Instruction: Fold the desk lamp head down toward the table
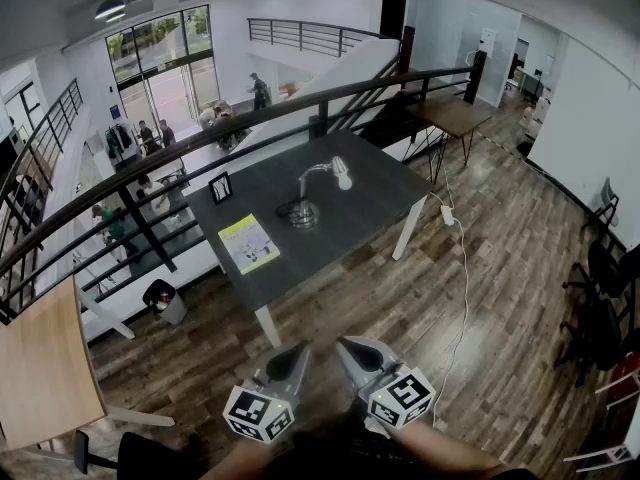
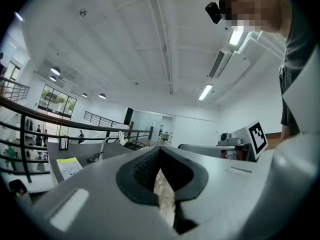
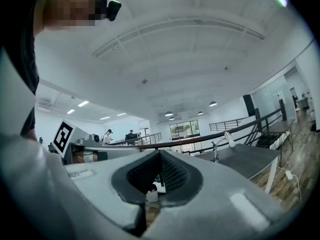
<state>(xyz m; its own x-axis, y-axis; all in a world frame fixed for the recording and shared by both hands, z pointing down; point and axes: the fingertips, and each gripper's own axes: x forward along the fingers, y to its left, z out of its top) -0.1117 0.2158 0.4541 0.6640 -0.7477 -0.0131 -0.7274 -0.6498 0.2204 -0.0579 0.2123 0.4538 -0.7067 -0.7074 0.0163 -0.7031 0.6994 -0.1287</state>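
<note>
Dark-grey desk (image 1: 375, 183) bearing the desk lamp (image 1: 318, 190) lies well apart from left tongs (image 1: 298, 351) and right tongs (image 1: 347, 348), both clenched empty, so approaching probably comes first.

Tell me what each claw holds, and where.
Nothing. The left claw and right claw are both shut and empty, well short of the desk lamp.

The dark surface (image 1: 370, 193) stands on white legs on the wooden floor (image 1: 500, 268). Near its middle sits the desk lamp (image 1: 303, 211) on a round base. A yellow-green sheet, perhaps a booklet (image 1: 249, 243), lies flat toward the near left edge. A small dark frame (image 1: 221, 187) stands upright by the far left corner.
</note>
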